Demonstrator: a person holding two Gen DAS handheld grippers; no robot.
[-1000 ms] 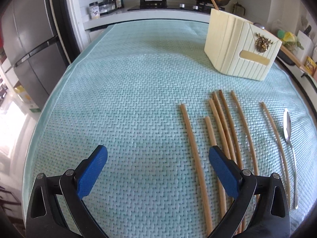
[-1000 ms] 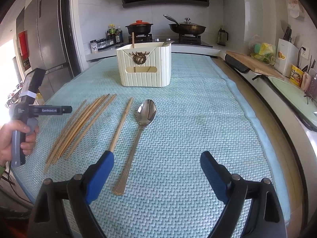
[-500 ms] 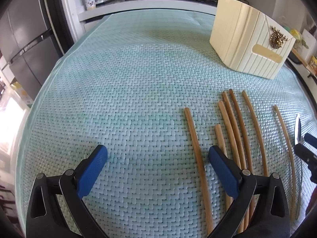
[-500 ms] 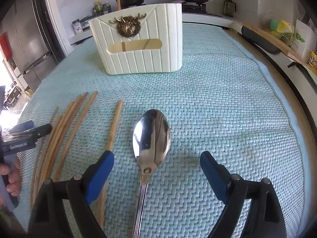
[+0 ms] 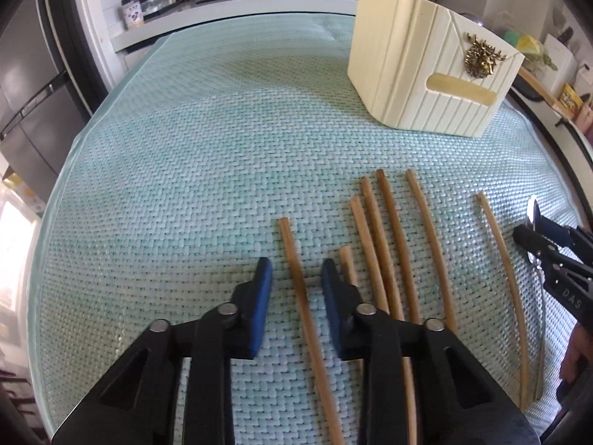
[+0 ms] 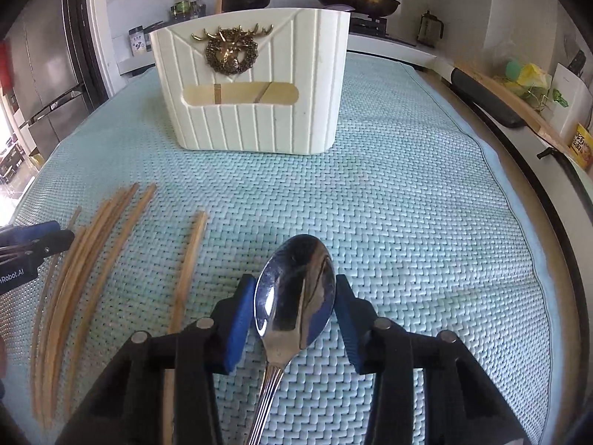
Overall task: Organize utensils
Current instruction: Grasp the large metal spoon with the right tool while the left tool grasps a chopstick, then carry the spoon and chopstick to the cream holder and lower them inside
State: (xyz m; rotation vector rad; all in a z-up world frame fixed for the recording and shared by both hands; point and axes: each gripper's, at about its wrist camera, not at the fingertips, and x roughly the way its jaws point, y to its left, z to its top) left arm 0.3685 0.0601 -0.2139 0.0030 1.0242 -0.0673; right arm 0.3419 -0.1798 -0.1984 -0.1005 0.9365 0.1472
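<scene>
Straddling one chopstick that lies on the teal mat over the counter, the left gripper has its blue pads narrowed but apart, touching nothing that can be seen. The right gripper brackets the spoon bowl, pads just beside it; contact cannot be told, and the handle runs out of view under the gripper. The remaining chopsticks lie loose, their near ends hidden; the cream holder stands upright beyond, its contents mostly concealed.
</scene>
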